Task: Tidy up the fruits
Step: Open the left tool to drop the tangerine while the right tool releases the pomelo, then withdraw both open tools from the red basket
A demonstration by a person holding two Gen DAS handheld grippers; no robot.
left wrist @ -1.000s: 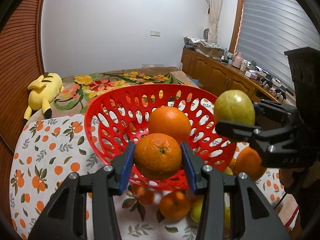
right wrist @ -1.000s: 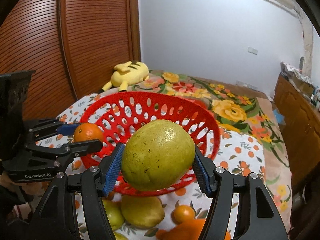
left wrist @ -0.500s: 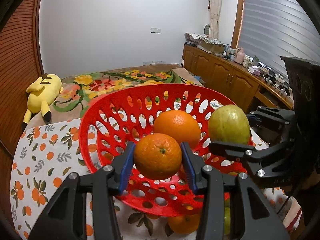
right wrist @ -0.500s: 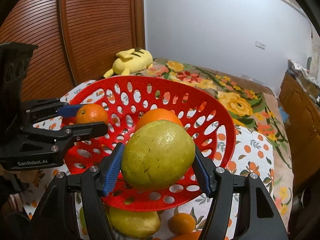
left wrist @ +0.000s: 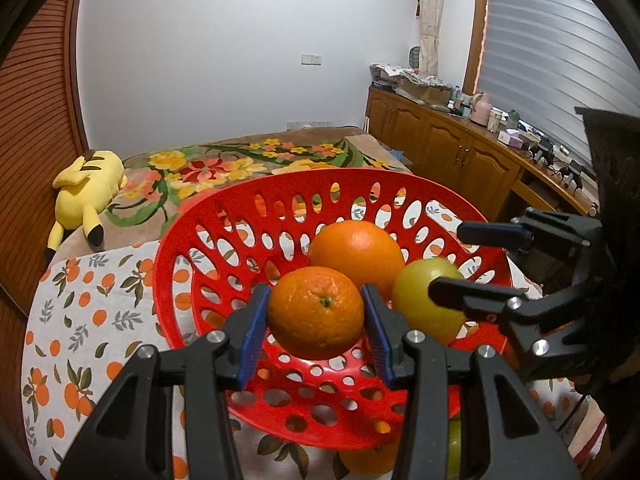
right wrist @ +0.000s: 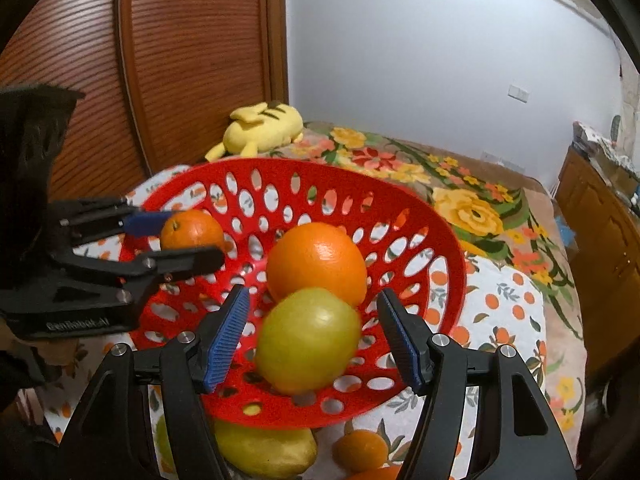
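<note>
The left gripper (left wrist: pixel 316 322) is clamped on a dimpled mandarin (left wrist: pixel 316 312) over the near wall of the perforated red plastic basket (left wrist: pixel 192 240), while the right gripper (right wrist: pixel 314 338) stands apart around a smooth yellow-green citrus (right wrist: pixel 308 340), slightly blurred and apparently free of its ribbed blue pads (right wrist: pixel 226 338). Just ahead of both lies 1 glossy orange (right wrist: pixel 316 264). The round citrus may knock that orange or roll on the curved basket floor, and a mandarin let go this near the rim could bounce out onto the fruit-print cloth (left wrist: pixel 80 320).
</note>
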